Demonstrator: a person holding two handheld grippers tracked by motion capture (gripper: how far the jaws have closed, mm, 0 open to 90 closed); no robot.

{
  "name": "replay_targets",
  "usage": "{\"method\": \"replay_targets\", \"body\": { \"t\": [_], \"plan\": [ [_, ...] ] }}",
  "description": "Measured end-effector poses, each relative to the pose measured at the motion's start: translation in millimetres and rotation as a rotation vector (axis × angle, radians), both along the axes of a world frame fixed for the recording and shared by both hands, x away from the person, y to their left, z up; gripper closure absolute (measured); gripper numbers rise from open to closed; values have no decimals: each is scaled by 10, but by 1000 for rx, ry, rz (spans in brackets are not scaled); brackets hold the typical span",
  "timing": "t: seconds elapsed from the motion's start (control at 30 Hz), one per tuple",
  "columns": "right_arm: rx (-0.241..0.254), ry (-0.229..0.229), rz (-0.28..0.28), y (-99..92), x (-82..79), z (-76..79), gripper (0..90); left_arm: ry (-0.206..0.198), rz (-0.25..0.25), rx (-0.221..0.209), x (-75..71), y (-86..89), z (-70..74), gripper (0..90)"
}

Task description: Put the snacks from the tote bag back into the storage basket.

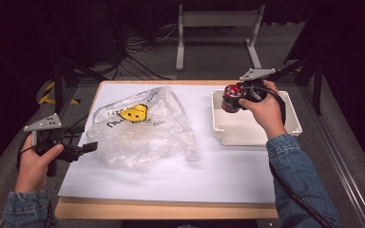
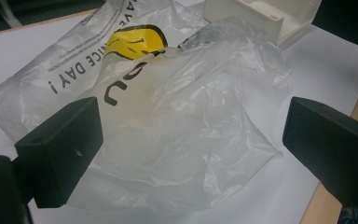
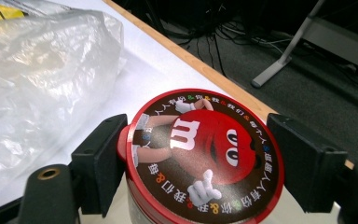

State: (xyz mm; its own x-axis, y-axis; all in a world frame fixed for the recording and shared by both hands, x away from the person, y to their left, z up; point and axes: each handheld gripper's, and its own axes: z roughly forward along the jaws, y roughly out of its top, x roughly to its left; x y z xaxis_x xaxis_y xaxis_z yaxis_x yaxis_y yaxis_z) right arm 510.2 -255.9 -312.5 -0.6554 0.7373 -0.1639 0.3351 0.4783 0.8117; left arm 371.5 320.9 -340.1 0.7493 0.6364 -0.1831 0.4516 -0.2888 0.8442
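A crumpled clear plastic bag (image 1: 140,128) with a yellow smiley print lies on the white sheet left of centre; its folds fill the space ahead of the jaws (image 2: 182,121) and reach in from the left (image 3: 37,79). My left gripper (image 1: 89,148) is open at the bag's left edge, jaws wide (image 2: 191,149). My right gripper (image 1: 232,99) is shut on a round candy tin (image 1: 231,98) with a red cartoon lid (image 3: 205,149), held over the left end of the white tray (image 1: 292,123).
The white tray's corner (image 2: 270,18) shows beyond the bag. The wooden table edge (image 1: 161,209) runs along the front. A metal stand's legs (image 1: 180,52) and cables lie on the floor behind the table.
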Motion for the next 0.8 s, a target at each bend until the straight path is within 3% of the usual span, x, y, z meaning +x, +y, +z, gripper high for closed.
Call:
{"method": "replay_targets", "body": {
  "t": [0.8],
  "plan": [
    [-37,29,25,17,114,-482,233,-1,0,-1,-6,10,2,59]
  ]
}}
